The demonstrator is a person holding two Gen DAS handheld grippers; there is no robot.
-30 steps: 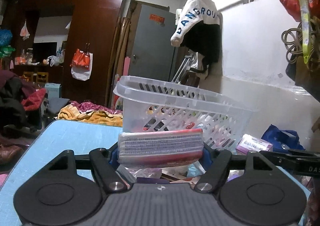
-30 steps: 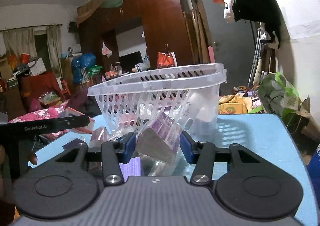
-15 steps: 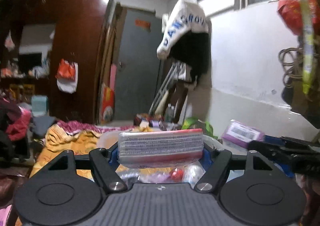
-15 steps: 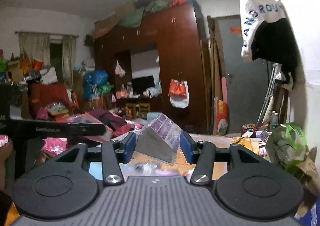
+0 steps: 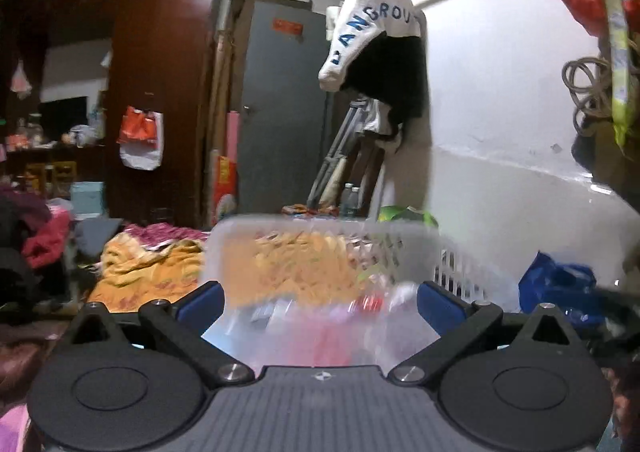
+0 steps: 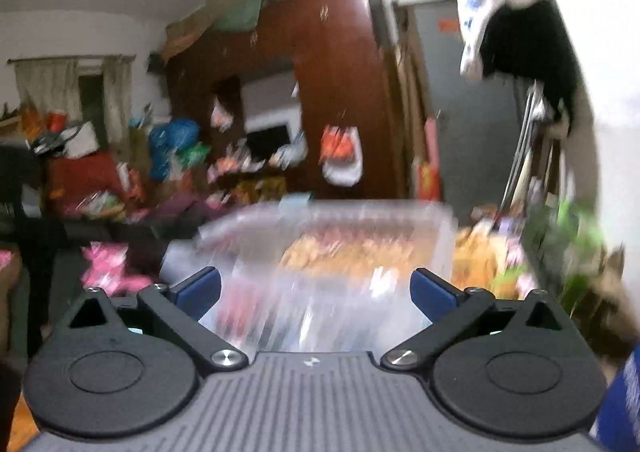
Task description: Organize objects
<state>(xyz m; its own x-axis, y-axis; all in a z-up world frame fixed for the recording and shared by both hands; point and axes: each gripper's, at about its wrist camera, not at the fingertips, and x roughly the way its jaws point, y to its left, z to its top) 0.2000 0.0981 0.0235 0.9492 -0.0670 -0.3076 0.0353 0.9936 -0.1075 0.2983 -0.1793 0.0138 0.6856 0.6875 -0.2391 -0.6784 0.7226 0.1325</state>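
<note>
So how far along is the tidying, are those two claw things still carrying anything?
Both look empty now. The left gripper and right gripper have their jaws spread wide over the white basket, with nothing between them. Half a second ago each held a packet, so both were probably just dropped in. Blurred wrappers show inside the basket. What remains outside it cannot be told; the pictures are too smeared.

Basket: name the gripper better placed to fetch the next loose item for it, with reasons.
Left, marginally. Both the left gripper and right gripper are open and empty over the basket. The left view is steadier and shows a blue bag beside the basket; the right view is motion-blurred.
</note>
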